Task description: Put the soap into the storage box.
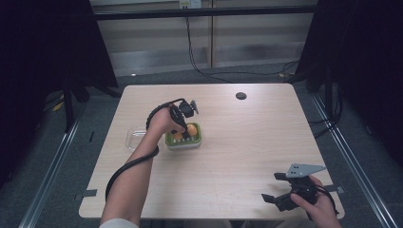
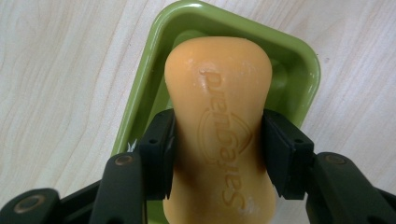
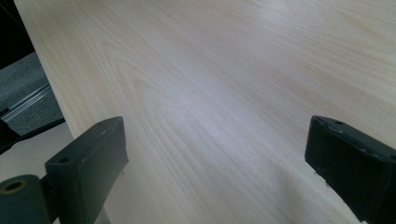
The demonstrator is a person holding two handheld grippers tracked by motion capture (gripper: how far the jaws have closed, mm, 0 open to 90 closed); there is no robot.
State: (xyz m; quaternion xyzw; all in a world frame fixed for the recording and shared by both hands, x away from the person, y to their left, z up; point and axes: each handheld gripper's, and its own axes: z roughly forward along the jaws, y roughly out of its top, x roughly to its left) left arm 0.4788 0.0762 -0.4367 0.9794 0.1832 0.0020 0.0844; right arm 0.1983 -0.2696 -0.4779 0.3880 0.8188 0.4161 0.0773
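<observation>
my left gripper (image 2: 217, 140) is clamped on the soap (image 2: 218, 121), one black pad pressed flat against each long side of the orange bar at its narrow waist. embossed lettering on the bar's face reads upside down in the left gripper view. the soap sits over the green dish (image 2: 299, 70); its far end lies inside the dish rim, and i cannot tell whether the bar's underside touches the dish floor. in the high view the left gripper (image 1: 183, 129) points down into the dish (image 1: 197, 142) with the soap (image 1: 192, 129) showing orange just beside my hand. the cable loops back over my wrist and trails along my forearm.

outward from there: a clear lid (image 1: 134, 137) lies on the desk (image 1: 237, 156) touching or just beside the dish on its left side, partly behind my forearm. the dish stands left of the desk's middle. a small dark round spot (image 1: 241, 96) sits near the far edge, well apart from everything.

my right gripper (image 1: 275, 187) rests at the near right corner of the desk, well apart from the dish, jaws spread wide with nothing between them. in the right gripper view its gripper (image 3: 215, 158) shows bare pale wood grain between the two pads, and the desk edge with grey floor (image 3: 28, 88) beyond at the left.
</observation>
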